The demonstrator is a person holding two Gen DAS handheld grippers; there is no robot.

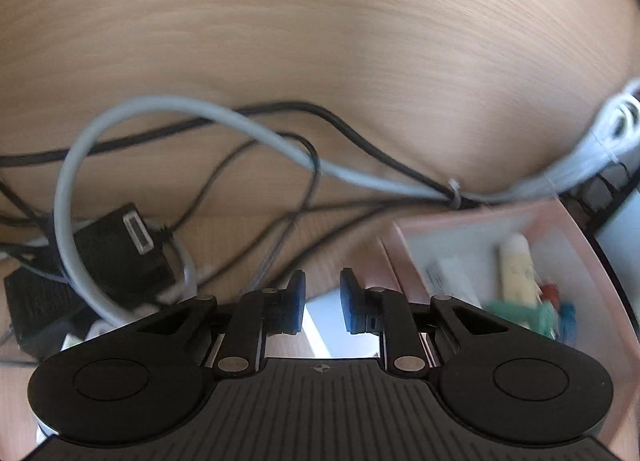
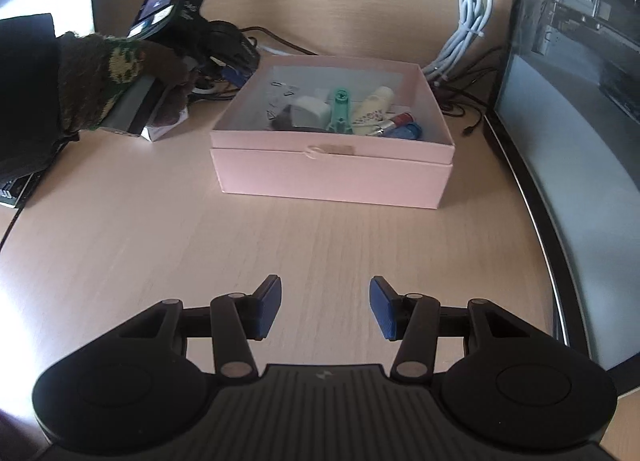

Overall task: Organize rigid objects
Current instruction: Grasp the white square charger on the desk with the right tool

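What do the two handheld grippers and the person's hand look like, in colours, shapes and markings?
The left gripper and right gripper look the same: black ribbed body, two round black discs, black link arms with silver pivot pins, and blue ribbed finger pads. Each body carries a small crosshair mark. The person's left hand wears a brown and green camouflage knit glove below a black sleeve.

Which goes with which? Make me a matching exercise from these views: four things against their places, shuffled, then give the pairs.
Things:
1. green plastic tool
2. grey cable bundle
3. right claw
4. left claw

Places:
A. over tangled cables, left of the pink box
B. inside the box
C. behind the box, by its right corner
D. over bare table, in front of the box

Pairs: 1-B, 2-C, 3-D, 4-A
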